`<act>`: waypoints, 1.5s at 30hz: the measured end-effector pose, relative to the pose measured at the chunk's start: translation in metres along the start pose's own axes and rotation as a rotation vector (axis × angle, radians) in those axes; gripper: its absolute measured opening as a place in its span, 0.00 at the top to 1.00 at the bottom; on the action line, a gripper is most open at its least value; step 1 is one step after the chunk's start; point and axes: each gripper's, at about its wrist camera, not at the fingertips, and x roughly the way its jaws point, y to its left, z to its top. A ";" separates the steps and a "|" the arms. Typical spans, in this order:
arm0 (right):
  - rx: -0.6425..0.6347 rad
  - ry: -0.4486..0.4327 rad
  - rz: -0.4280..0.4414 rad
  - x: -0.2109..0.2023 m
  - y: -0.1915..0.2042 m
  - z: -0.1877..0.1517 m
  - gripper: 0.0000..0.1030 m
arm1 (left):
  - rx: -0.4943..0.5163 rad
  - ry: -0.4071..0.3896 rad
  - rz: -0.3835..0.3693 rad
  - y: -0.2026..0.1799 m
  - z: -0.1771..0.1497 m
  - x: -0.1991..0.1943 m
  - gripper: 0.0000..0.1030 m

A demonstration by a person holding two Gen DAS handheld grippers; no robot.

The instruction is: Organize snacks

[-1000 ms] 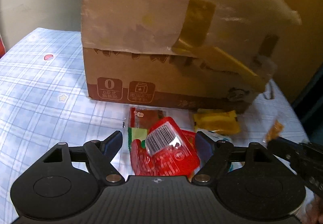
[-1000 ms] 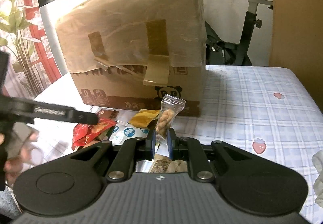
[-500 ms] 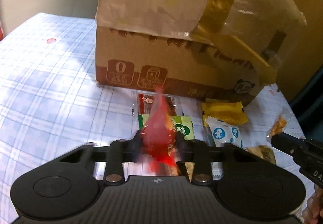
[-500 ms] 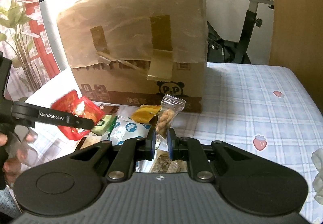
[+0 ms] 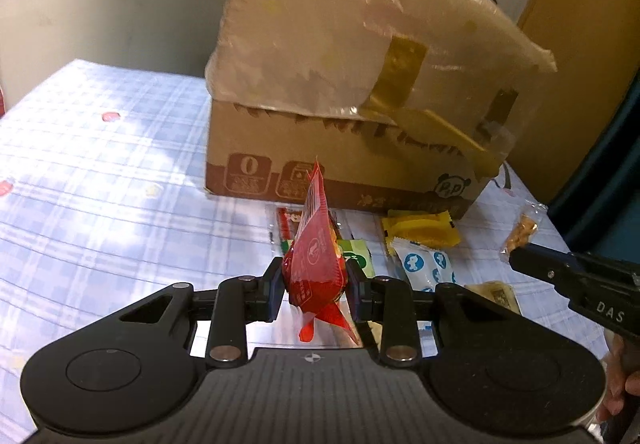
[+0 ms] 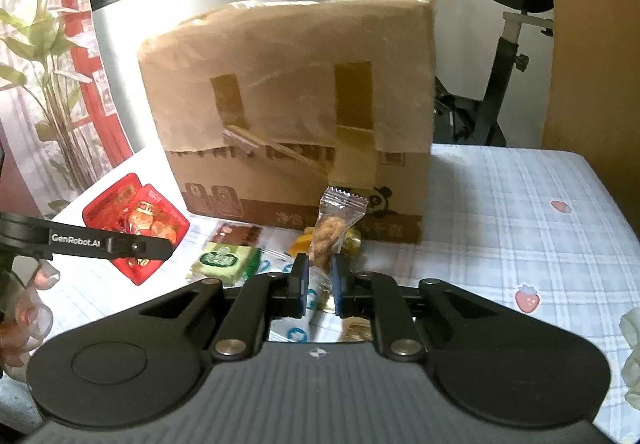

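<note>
My left gripper [image 5: 316, 290], tilted downward, has just closed on the red snack packet [image 5: 314, 264] and lifted it; my right gripper [image 6: 319, 282] stays clamped on the clear twist-snack packet [image 6: 334, 228].

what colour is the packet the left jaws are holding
Red packet, with a barcode strip on its upper edge; it shows best in the left wrist view.

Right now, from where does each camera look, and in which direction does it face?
Left wrist: sits on the left gripper, looks forward and down over the red snack packet it holds toward the cardboard box; a hand shows at the right edge.
Right wrist: sits on the right gripper, faces the box across its clear snack packet; fingers show at left.
Both share the box, both held packets, the green packet and each other's gripper.
</note>
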 end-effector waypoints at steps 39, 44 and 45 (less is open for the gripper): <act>-0.074 -0.030 0.073 -0.005 0.033 0.007 0.88 | 0.016 0.091 0.014 0.031 -0.020 -0.012 0.64; -0.072 -0.025 0.081 -0.005 0.032 0.004 0.88 | 0.018 0.131 0.038 0.034 -0.029 0.000 0.64; -0.071 -0.023 0.081 -0.005 0.032 0.004 0.88 | 0.008 0.131 0.030 0.036 -0.030 0.001 0.64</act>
